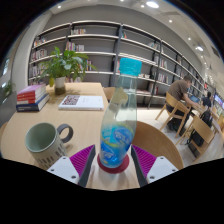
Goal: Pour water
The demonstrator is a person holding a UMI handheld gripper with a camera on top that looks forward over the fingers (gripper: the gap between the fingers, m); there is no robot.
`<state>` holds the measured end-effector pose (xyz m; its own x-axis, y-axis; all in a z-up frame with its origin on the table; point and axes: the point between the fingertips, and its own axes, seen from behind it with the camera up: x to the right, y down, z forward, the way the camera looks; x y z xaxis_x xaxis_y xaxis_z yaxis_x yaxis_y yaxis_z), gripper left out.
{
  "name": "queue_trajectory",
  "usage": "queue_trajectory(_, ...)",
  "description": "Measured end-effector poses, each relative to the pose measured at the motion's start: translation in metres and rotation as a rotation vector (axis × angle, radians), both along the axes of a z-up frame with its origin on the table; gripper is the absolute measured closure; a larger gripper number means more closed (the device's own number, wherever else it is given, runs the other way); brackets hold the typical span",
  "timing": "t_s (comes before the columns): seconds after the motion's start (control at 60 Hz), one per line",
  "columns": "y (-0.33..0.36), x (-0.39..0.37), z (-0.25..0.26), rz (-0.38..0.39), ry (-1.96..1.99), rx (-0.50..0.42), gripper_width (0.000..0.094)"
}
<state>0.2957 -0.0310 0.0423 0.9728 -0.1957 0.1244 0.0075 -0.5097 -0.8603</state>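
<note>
Now the gripper (pixel 114 160) grasps the upright bottle (pixel 118 130), so next comes tipping it over the mug (pixel 45 142) on the bench (pixel 90 125).

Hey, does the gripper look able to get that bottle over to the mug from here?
Probably yes: the gripper is shut on the bottle, and bare table separates it from the mug.

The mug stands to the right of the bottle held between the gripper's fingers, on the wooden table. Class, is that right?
Not quite. The gripper view shows the mug to the left of the bottle, which the gripper holds between its fingers, on the wooden table.
</note>
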Motion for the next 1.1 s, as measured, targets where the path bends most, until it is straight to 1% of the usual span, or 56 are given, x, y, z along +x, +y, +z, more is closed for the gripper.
queue_trajectory(0.2, -0.087, -0.037, -0.023, -0.002, 0.008, -0.148, 0.0224)
queue_trajectory(0.35, -0.143, -0.110, -0.014, 0.043, 0.063, -0.190, 0.0223)
queue_trajectory(0.417, -0.165, -0.148, -0.001, 0.069, 0.086, -0.183, 0.0220)
queue_trajectory(0.483, -0.172, -0.180, 0.021, 0.091, 0.104, -0.169, 0.0222)
queue_trajectory(0.567, -0.184, -0.223, 0.048, 0.114, 0.121, -0.132, 0.0221)
queue_trajectory(0.633, -0.181, -0.245, 0.073, 0.122, 0.126, -0.097, 0.0222)
queue_trajectory(0.717, -0.195, -0.275, 0.104, 0.136, 0.143, -0.061, 0.0220)
queue_trajectory(0.767, -0.190, -0.287, 0.115, 0.145, 0.152, -0.037, 0.0222)
queue_trajectory(0.917, -0.212, -0.320, 0.154, 0.162, 0.162, 0.010, 0.0223)
queue_trajectory(0.933, -0.207, -0.319, 0.150, 0.163, 0.165, 0.015, 0.0223)
queue_trajectory(1.0, -0.219, -0.329, 0.164, 0.169, 0.156, 0.019, 0.0225)
queue_trajectory(1.1, -0.226, -0.338, 0.169, 0.177, 0.155, 0.024, 0.0225)
